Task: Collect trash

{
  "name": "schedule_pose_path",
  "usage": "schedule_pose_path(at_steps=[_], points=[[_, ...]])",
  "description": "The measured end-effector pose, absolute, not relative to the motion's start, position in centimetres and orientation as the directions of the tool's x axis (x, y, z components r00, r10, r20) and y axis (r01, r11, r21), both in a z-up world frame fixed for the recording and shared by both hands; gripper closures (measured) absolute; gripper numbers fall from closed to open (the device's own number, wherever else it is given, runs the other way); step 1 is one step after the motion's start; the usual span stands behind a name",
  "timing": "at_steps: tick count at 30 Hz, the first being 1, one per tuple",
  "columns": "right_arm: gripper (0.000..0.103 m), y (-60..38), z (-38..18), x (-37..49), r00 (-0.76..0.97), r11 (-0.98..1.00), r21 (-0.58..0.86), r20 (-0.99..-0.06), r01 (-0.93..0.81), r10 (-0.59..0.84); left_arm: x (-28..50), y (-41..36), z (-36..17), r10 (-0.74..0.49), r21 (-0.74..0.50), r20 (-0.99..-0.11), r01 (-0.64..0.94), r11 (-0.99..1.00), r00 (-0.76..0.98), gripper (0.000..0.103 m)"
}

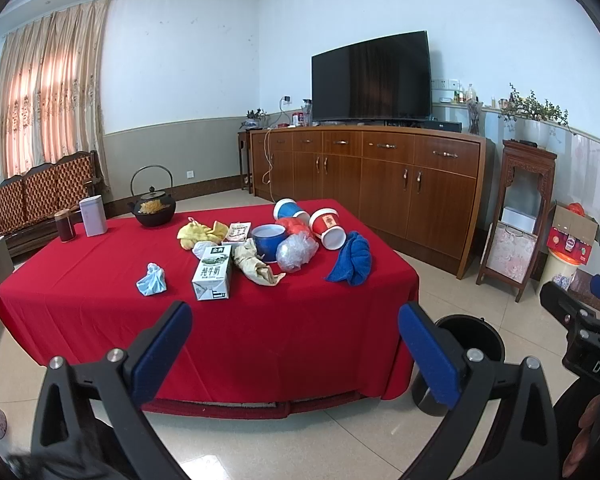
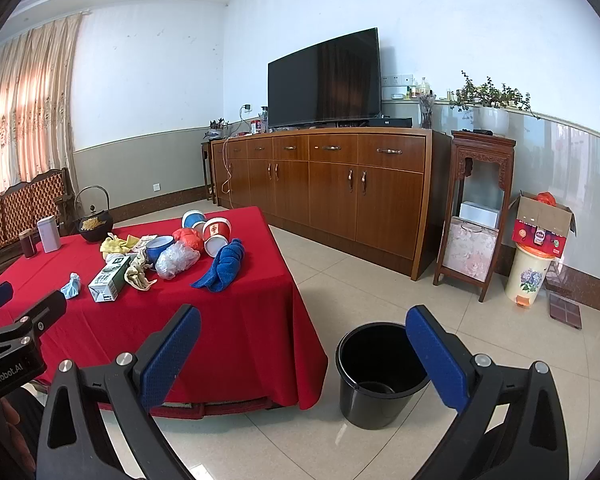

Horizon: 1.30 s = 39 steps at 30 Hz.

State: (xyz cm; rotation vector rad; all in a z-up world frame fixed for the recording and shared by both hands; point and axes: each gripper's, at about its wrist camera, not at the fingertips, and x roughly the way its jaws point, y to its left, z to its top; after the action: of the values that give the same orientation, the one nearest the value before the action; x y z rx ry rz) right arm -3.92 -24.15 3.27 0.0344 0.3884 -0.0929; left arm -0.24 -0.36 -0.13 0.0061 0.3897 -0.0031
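A table with a red cloth (image 1: 100, 312) holds a heap of litter: a milk carton (image 1: 213, 274), a crumpled blue tissue (image 1: 152, 280), a clear plastic bag (image 1: 296, 252), a blue paper cup (image 1: 269, 240), a tipped red cup (image 1: 328, 228) and a beige wrapper (image 1: 256, 266). A blue towel (image 1: 352, 260) lies at the right edge. A black bucket (image 2: 376, 376) stands on the floor by the table's near right corner. My left gripper (image 1: 296, 312) is open, short of the table's front edge. My right gripper (image 2: 304, 314) is open and empty, between table and bucket.
A black iron teapot (image 1: 154, 204), a white tin (image 1: 93, 216) and a dark jar (image 1: 65, 226) stand at the table's far left. A wooden cabinet (image 2: 332, 184) with a TV lines the far wall. A carved stand (image 2: 476, 216) and a flowered bin (image 2: 528, 276) are at right.
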Motion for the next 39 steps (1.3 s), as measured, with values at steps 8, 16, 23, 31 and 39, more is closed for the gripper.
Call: schedule_pose_path(at_steps=[8,16,23,31,39], points=[[0.0,-24.1,3.3,-4.0,0.921,0.995,0.015,-0.38,0.097,-0.084,-0.3,-0.4,-0.2,-0.002,0.004,-0.382,0.004,1.0,0.924,0.0],[0.0,-24.0,3.1,-4.0,0.919,0.996,0.017,-0.388,0.084,-0.071,-0.3,-0.3,-0.2,0.0,0.005,-0.382,0.002,1.0,0.924,0.0],[0.0,-23.7,2.8,-3.3,0.91,0.999,0.023,-0.415,0.022,-0.011,0.3,1.1,-0.9,0.029,-0.009,-0.399,-0.036,0.999,0.916,0.0],[0.0,-22.4,2.1,0.3,0.89,0.999,0.002,-0.455,-0.039,0.035,2.3,3.1,-1.1,0.092,0.005,-0.411,-0.099,0.995,0.907,0.0],[0.0,-21.1,1.7,4.9,0.866,0.996,-0.023,-0.494,-0.092,0.069,6.1,6.5,-2.4,0.158,-0.01,-0.469,-0.184,0.983,0.869,0.0]])
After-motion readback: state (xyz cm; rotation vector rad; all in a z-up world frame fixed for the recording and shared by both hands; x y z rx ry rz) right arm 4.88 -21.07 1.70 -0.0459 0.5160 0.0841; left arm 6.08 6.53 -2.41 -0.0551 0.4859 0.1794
